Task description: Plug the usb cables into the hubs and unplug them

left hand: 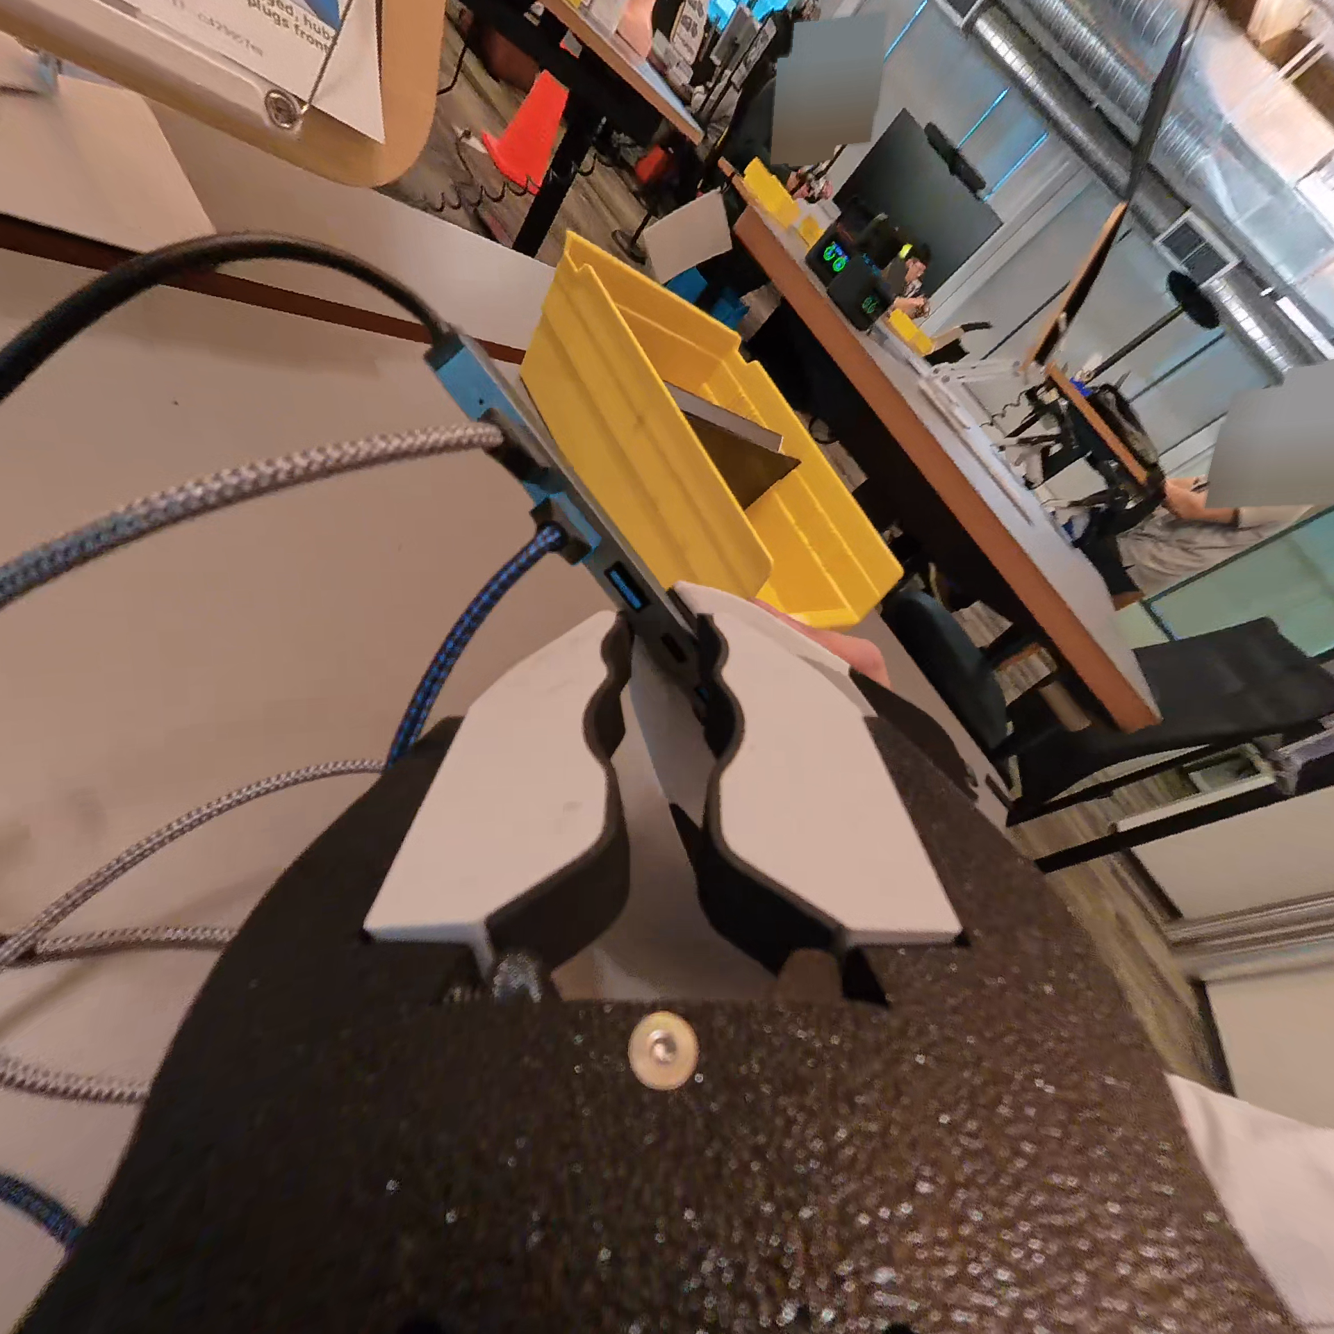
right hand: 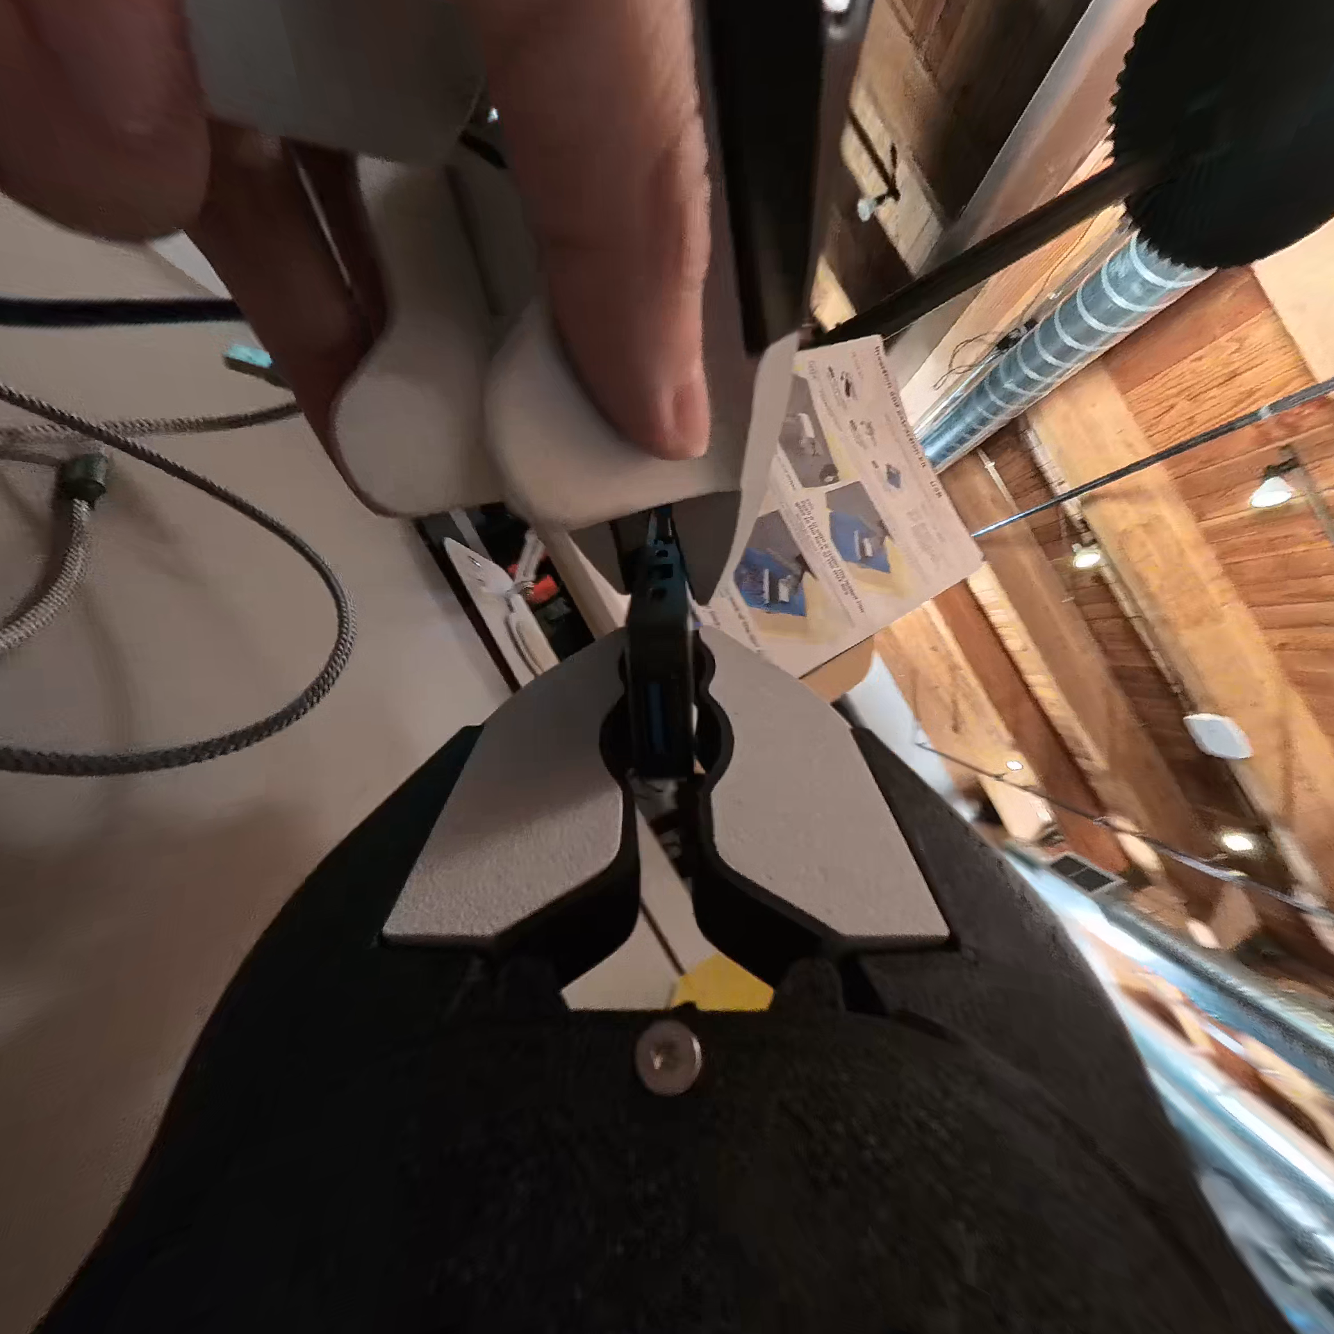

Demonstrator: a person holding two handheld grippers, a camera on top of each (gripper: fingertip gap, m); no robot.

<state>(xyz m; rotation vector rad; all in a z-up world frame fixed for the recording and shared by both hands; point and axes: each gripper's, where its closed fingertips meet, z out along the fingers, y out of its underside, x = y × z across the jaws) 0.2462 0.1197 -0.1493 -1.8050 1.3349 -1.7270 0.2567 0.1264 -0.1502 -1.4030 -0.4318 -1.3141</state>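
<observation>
In the left wrist view my left gripper [left hand: 668, 635] is shut on the near end of a slim grey-blue USB hub [left hand: 570, 505], which slants up and to the left above the table. A black cable [left hand: 216, 253] leaves the hub's far end. A grey braided cable [left hand: 253, 476] and a blue braided cable [left hand: 462, 650] are plugged into its side, with a free blue port [left hand: 624, 585] beside them. In the right wrist view my right gripper [right hand: 660, 650] is shut on the same hub [right hand: 657, 693], seen edge-on. The left gripper's white fingers [right hand: 563, 462] and a hand [right hand: 613, 253] are just beyond.
A yellow bin [left hand: 650, 433] stands right behind the hub at the beige table's [left hand: 216, 577] edge. A loose grey braided cable [right hand: 289, 548] with a free plug [right hand: 83, 480] lies on the table. A printed sheet [right hand: 852, 520] hangs nearby. Desks, a black chair [left hand: 1191, 686] and an orange cone [left hand: 530, 133] stand beyond. Only a small space, under 4 cm, lies between the two pairs of fingers.
</observation>
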